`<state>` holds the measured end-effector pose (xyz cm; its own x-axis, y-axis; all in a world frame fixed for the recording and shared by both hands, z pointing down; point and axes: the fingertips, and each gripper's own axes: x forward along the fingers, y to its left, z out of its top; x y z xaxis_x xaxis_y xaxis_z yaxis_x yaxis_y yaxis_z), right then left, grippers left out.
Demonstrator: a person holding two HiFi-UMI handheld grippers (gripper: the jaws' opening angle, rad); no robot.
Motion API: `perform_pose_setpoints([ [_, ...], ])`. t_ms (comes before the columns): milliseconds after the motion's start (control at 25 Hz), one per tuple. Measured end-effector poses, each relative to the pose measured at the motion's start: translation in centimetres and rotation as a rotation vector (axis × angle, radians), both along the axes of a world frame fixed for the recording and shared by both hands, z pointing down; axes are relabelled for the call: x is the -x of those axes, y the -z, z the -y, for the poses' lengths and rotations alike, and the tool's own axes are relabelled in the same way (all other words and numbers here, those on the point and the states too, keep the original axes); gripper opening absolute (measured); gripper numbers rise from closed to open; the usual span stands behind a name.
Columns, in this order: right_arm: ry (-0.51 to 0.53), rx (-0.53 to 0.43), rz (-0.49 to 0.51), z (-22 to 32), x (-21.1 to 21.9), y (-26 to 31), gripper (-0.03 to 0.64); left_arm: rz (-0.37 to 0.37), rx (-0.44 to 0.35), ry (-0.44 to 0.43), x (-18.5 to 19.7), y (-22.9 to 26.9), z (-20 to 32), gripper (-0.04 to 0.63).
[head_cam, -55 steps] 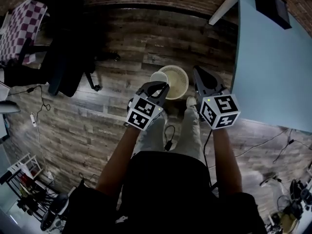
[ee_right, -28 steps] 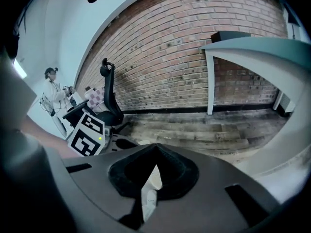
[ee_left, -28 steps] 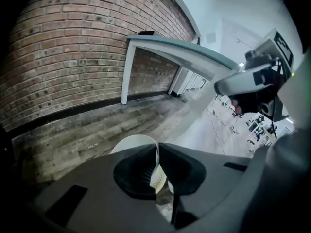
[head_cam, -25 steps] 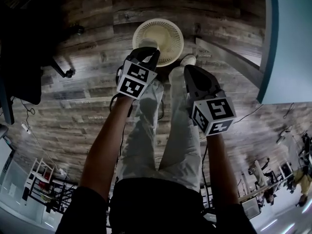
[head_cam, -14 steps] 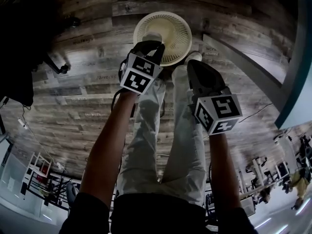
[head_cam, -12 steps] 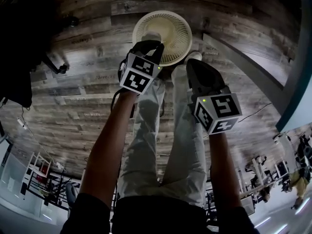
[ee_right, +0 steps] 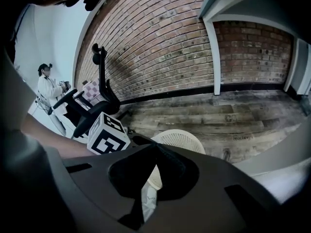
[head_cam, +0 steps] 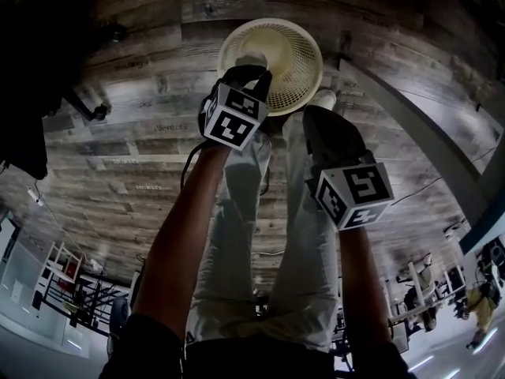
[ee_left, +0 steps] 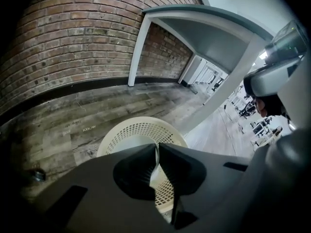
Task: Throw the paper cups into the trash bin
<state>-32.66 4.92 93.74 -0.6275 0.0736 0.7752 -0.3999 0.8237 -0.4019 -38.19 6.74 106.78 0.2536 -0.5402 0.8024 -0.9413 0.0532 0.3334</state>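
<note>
The white paper cup (head_cam: 251, 58) hangs over the open mouth of the round cream mesh trash bin (head_cam: 304, 44), above its near edge. It is too dim to tell which way the cup's long axis runs. The left gripper (head_cam: 251, 72) has its jaws pressed nearly together, pinching the cup's thin wall. The right gripper (ee_right: 155, 148) is beside it, its jaws closed on nothing. The bin stands on a grey wooden plank floor (head_cam: 150, 133).

Nothing reads clearly. Faint white print on the floor planks (ee_left: 90, 128) is too small and blurred to make out.
</note>
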Motion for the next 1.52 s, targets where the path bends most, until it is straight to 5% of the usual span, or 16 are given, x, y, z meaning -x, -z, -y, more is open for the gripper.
perform_pose_setpoints([
  [280,-0.011,-0.003,0.015,0.3,-0.8,-1.0,0.005,-0.018,0.022,0.0,-0.7,-1.3,0.1,0.043],
  [400,-0.01,0.006,-0.004,0.2,-1.2,-0.9,0.005,-0.062,0.031,0.006,-0.9,-1.1,0.1,0.184],
  [680,0.004,-0.008,-0.016,0.3,-1.4,0.6,0.005,-0.117,0.004,0.012,-1.1,0.5,-0.6,0.184],
  [1040,0.013,-0.088,0.062,2.9,0.0,8.4,0.005,-0.154,-0.081,0.021,-1.7,10.5,-1.4,0.035],
  [1520,-0.003,-0.167,0.131,5.1,1.1,20.6,0.005,-0.072,-0.189,0.07,1.3,23.9,0.3,0.009],
])
